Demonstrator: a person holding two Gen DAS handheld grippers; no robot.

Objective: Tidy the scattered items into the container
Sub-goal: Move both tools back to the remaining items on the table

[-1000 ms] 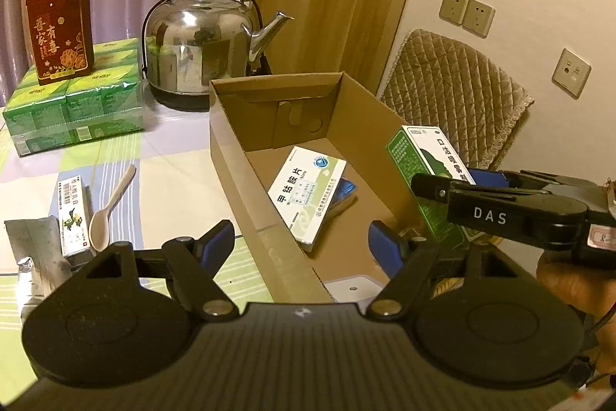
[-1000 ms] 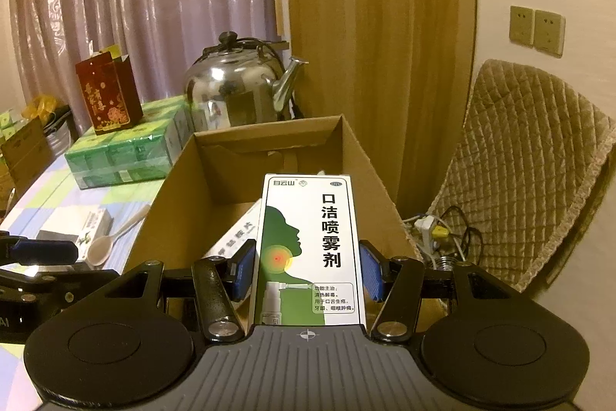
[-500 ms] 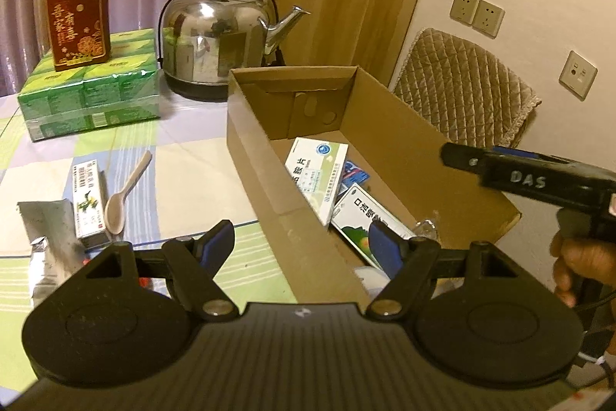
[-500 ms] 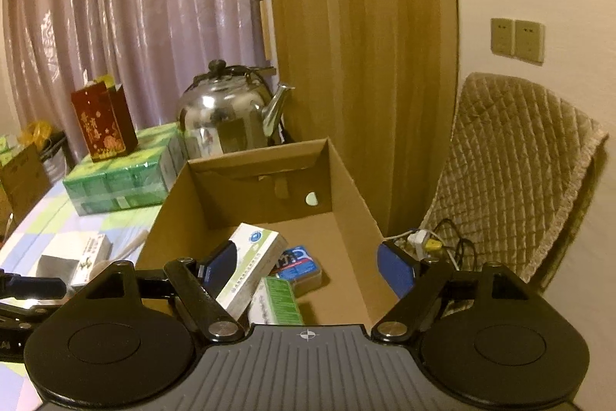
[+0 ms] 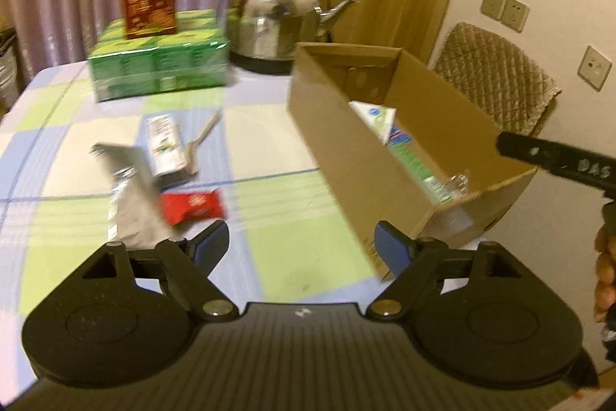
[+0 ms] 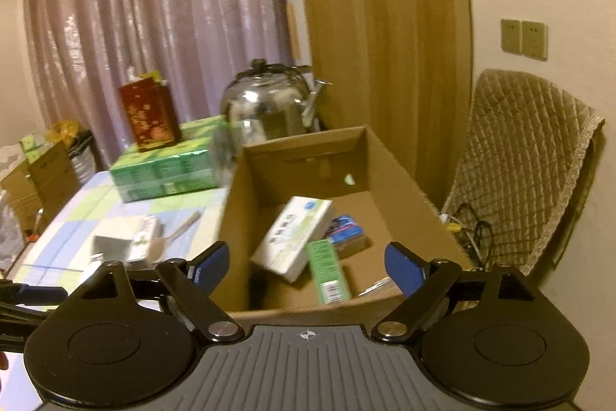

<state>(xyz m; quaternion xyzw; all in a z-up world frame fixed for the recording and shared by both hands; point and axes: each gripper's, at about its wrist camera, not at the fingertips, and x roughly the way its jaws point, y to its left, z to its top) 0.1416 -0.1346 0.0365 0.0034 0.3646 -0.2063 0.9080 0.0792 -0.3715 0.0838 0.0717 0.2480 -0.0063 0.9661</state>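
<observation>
Cardboard, brown and open-topped, forms the container box [image 6: 389, 156] standing at the checked tabletop's [image 5: 292, 257] edge, where either hand can drop things in; a white medicine carton [image 6: 294, 237] and a green carton [image 6: 327, 272] already lie inside. The right tool [image 6: 306, 266] hangs over it, jaws opening with nothing between them. The left tool [image 5: 298, 243], also opening and empty, faces the scattered red packet [image 5: 192, 205], grey foil pouch [image 5: 131, 195], small white-and-green carton [image 5: 165, 145] and pale spoon [image 5: 200, 145], probably the next pickups.

Checked table [image 5: 292, 257] with cardboard box [image 5: 346, 156]
</observation>
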